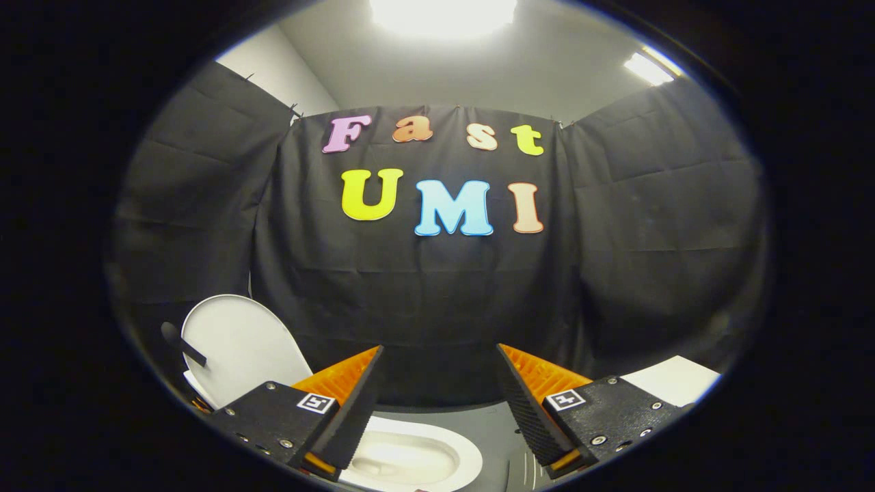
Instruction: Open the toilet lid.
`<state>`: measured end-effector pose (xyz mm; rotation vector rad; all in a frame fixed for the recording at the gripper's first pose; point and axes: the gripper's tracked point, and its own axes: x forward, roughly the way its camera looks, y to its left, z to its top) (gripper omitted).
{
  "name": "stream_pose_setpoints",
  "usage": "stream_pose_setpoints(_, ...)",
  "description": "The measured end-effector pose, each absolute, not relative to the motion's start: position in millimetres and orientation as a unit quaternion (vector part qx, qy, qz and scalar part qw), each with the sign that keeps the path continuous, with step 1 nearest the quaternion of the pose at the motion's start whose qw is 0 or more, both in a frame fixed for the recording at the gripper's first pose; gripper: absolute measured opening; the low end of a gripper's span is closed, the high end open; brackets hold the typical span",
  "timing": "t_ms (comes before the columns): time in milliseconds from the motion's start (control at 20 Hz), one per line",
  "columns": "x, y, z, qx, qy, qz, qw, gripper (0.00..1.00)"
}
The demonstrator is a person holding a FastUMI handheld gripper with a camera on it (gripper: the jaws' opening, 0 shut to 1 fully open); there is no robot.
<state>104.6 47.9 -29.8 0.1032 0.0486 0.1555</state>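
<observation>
The white oval plastic toilet lid (pixel 239 345) stands raised and upright, to the left of and beyond the left finger of our tongs (pixel 437 383), leaning back toward the black cloth wall (pixel 437 301). Nearest to us, the tongs are spread wide apart and grip nothing; the gap between the fingers is empty. Just below and between them we see the white ceramic toilet bowl (pixel 410 461), its glossy basin uncovered, part of it hidden behind the left finger. Past the right finger we see a flat white rectangular surface (pixel 673 379); we cannot tell what it belongs to. Farther off the draped cloth closes the booth, and above it bright ceiling lights (pixel 443 15) glare.
</observation>
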Motion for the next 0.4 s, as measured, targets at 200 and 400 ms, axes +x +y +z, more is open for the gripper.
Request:
stream_pose_setpoints(200, 71, 14, -27, 0.046, 0.030, 0.048, 0.997, 0.96)
stream_pose_setpoints(400, 38, 3, -16, 0.035, 0.028, 0.041, 0.998, 0.96)
